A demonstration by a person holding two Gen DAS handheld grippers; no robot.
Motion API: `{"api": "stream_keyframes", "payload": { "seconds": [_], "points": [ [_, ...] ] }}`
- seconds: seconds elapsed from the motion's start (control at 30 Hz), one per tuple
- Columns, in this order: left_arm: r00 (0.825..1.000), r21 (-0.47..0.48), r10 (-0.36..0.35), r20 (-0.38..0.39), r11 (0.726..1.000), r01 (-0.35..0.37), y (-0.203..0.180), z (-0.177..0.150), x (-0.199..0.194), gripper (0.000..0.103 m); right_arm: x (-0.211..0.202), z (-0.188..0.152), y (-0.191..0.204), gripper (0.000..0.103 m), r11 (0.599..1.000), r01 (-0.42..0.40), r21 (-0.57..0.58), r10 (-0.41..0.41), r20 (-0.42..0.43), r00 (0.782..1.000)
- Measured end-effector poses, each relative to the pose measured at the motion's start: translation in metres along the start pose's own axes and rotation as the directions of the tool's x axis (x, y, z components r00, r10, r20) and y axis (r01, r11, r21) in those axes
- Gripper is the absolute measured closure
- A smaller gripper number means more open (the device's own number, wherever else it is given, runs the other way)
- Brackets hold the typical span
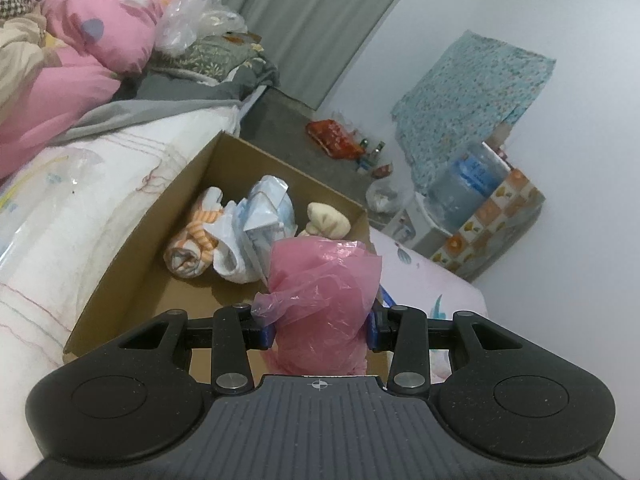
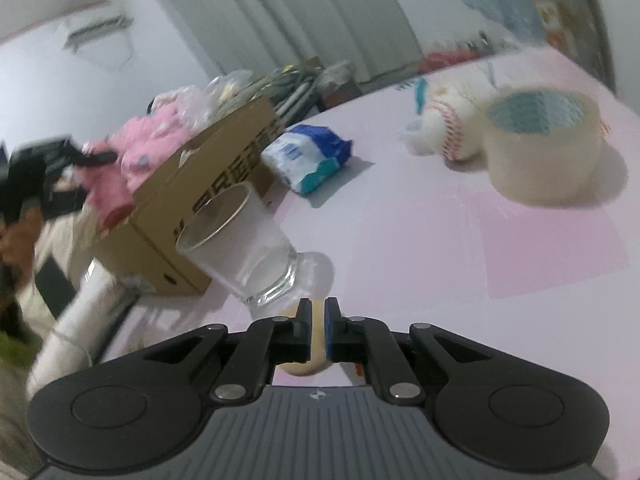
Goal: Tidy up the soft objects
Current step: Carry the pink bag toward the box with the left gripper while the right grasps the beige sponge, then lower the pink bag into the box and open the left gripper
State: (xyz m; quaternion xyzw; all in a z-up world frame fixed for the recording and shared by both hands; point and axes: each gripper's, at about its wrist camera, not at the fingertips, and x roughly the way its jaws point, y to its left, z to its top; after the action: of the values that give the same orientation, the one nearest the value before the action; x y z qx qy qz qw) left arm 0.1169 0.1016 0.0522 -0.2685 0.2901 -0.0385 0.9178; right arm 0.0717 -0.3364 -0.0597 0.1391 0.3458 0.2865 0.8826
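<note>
A: Item one, left gripper [image 1: 320,330]?
B: Closed on a crumpled pink plastic bag [image 1: 324,304], pinched between both blue pads and held over the near right wall of the open brown cardboard box [image 1: 132,264].

A: Box contents?
B: A rolled orange-and-white striped cloth [image 1: 196,240], a white-and-blue plastic wrapper [image 1: 260,224] and a cream plush piece [image 1: 328,220] against the far wall. Bare cardboard floor shows at the near end, in front of the bag.

A: Box borders?
B: Its left wall lies against a white quilted bed cover [image 1: 80,216]; its right wall meets the pale pink desk [image 2: 440,240].

A: Item two, right gripper [image 2: 314,330]?
B: Narrow, nipping a cream soft object [image 2: 308,366] low over the desk's near edge.

A: Neighbours on the desk?
B: A clear drinking glass [image 2: 244,248] stands just ahead to the left, close to the box's near corner. A blue-and-white tissue pack [image 2: 308,156] lies beside the box's printed side. A white plush toy [image 2: 444,132] touches a roll of clear packing tape [image 2: 544,148] near the far right edge.

A: Open room?
B: A broad bare stretch of desk between glass and tape.
</note>
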Motion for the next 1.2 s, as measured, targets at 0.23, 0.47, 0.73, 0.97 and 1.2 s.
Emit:
{"api": "stream_keyframes", "payload": {
  "seconds": [0.23, 0.47, 0.73, 0.97, 1.2],
  "points": [
    [1.0, -0.007, -0.004, 0.001, 1.0, 0.004, 0.002, -0.001, -0.002, 0.064, 0.015, -0.006, 0.035, 0.054, 0.971, 0.088, -0.222, -0.094, -0.019, 0.995],
    [1.0, -0.006, -0.006, 0.002, 1.0, 0.006, 0.003, 0.002, -0.003, 0.064, 0.036, -0.017, 0.059, 0.055, 0.885, 0.175, -0.431, -0.204, -0.021, 0.979],
    [0.999, 0.028, 0.025, 0.045, 0.999, -0.026, 0.001, 0.017, -0.016, 0.064, 0.033, -0.01, 0.05, 0.056, 0.906, 0.185, -0.38, -0.208, -0.02, 0.978],
    [0.992, 0.115, 0.124, 0.01, 0.986, -0.125, -0.002, 0.041, 0.002, 0.064, 0.026, -0.002, 0.029, 0.056, 0.96, 0.13, -0.248, -0.142, -0.034, 0.989],
    [0.951, 0.261, 0.241, -0.194, 0.947, -0.186, 0.006, 0.053, 0.056, 0.064, 0.021, -0.003, 0.017, 0.056, 0.978, 0.103, -0.18, -0.11, -0.028, 0.994]
  ]
}}
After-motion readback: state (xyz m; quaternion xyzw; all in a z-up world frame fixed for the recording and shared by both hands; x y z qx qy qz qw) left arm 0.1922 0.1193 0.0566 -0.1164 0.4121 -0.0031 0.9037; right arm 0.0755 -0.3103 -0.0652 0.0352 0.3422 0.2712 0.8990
